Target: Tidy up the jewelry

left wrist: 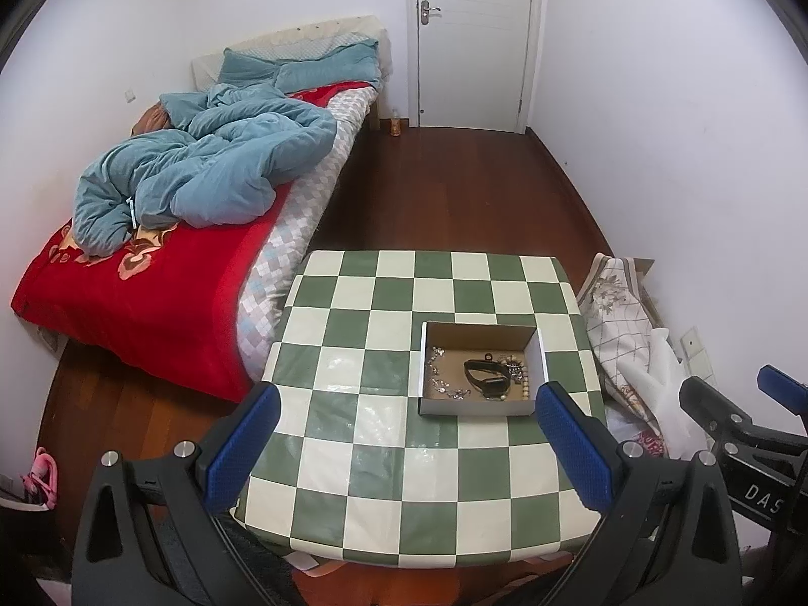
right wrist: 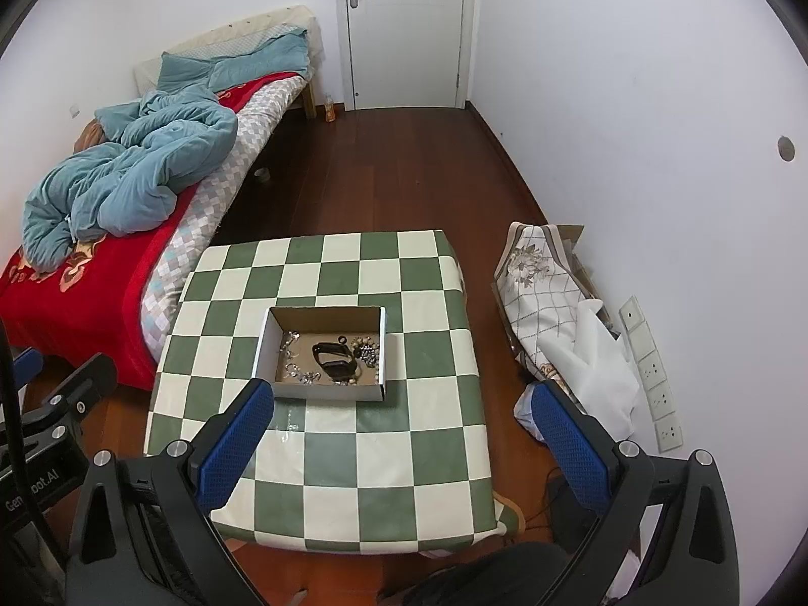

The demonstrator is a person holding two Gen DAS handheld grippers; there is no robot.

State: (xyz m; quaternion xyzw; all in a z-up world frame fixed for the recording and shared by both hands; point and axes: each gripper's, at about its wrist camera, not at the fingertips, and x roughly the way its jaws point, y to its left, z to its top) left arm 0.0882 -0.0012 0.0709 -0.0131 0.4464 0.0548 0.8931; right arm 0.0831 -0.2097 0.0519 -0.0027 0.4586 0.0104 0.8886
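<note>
Jewelry (left wrist: 457,379) and a black watch (left wrist: 487,379) lie inside the cardboard box (left wrist: 426,406) on the checkered bench (left wrist: 353,454); both the left hand-held gripper (left wrist: 409,449) and the right hand-held gripper (right wrist: 404,447) hover near the box, spread wide and empty.

Even, bright indoor light, glare on the checkered tablecloth (left wrist: 384,454), fisheye-curved dark corners.

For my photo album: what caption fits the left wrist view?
Open left gripper above a checkered table, facing a cardboard box of jewelry and a black watch.
</note>
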